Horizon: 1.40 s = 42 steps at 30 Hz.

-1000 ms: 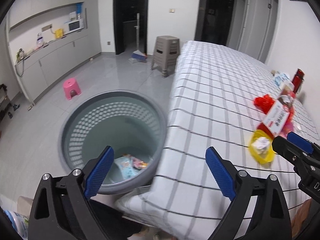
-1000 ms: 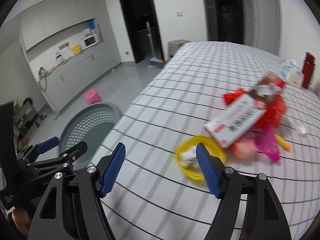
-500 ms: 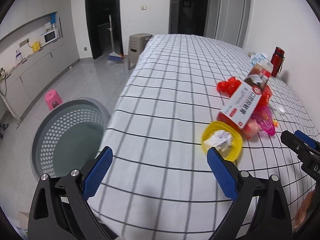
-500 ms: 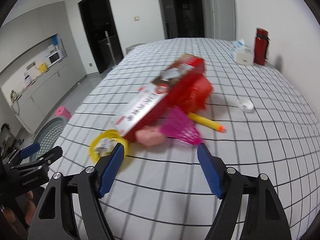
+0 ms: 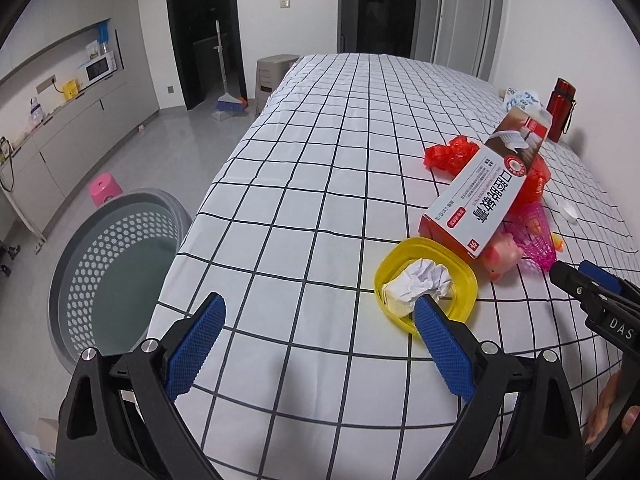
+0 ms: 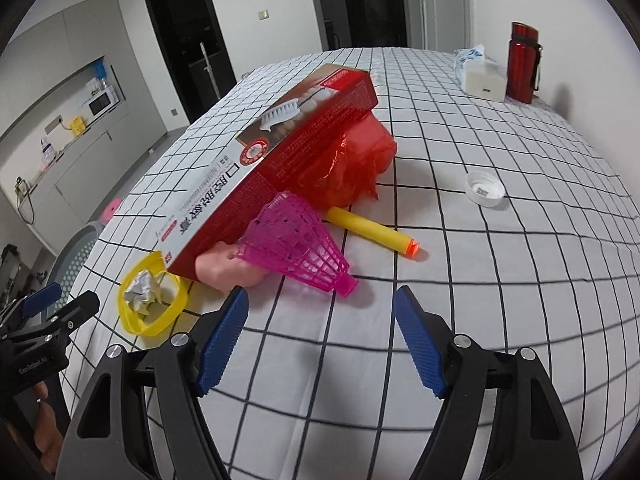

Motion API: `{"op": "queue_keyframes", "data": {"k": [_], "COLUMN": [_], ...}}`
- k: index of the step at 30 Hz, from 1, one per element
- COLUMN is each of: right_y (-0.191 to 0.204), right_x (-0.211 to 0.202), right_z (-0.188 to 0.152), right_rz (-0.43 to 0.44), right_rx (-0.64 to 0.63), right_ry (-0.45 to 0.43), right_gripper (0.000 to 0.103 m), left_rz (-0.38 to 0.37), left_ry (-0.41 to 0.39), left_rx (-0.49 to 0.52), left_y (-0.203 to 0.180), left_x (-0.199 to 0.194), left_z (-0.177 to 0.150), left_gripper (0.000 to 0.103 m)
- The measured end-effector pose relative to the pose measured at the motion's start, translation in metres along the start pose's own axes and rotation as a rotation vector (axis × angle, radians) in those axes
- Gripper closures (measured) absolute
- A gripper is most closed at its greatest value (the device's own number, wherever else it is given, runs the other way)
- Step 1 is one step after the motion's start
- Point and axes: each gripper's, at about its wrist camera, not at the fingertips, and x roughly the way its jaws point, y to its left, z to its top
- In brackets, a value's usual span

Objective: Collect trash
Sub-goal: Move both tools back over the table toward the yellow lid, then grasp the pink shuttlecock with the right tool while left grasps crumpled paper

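Checked white cloth [image 5: 320, 184] is covering the long table, with a grey perforated bin [image 5: 116, 264] standing on the floor just off its near-left edge. Both tools are hovering empty: the left gripper [image 5: 316, 344] is gaping wide, its right pad just in front of the yellow lid [image 5: 464, 280] holding a crumpled paper wad [image 5: 420, 280]; the right gripper [image 6: 320, 344] is likewise spread wide, aiming at the pink shuttlecock [image 6: 296, 248]. Judgement — the shuttlecock's thin plastic lattice is likely crushing easily, so closing across its narrow, stiffer cork end seems wiser. The red-and-white carton [image 6: 280, 160] is leaning over a pink rubbery toy [image 6: 224, 270] and a crinkly red bag [image 6: 352, 168] — pulling from underneath risks toppling it. A yellow foam dart [image 6: 372, 232] and a white cap [image 6: 484, 190] are lying apart.
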Motion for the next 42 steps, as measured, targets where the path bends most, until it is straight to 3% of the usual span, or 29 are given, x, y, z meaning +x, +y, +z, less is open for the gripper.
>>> {"op": "queue_keyframes", "data": {"k": [17, 22, 28, 42], "right_y": [0.006, 0.007, 0.015, 0.004], "right_x": [0.029, 0.031, 0.026, 0.006], "right_z": [0.020, 0.023, 0.019, 0.013], "right_rz": [0.062, 0.087, 0.136, 0.178], "right_rx": [-0.088, -0.095, -0.117, -0.033], "right_ry": [0.023, 0.020, 0.014, -0.045], "right_gripper": [0.032, 0.042, 0.069, 0.072], "left_rz": [0.017, 0.016, 0.019, 0.018], "left_ry": [0.020, 0.022, 0.019, 0.009], "left_rx": [0.015, 0.019, 0.025, 0.041], "left_y": [-0.010, -0.013, -0.015, -0.025], "left_x": [0.009, 0.009, 0.009, 0.008], "left_z": [0.003, 0.001, 0.000, -0.001], "left_gripper": [0.010, 0.010, 0.010, 0.010]}}
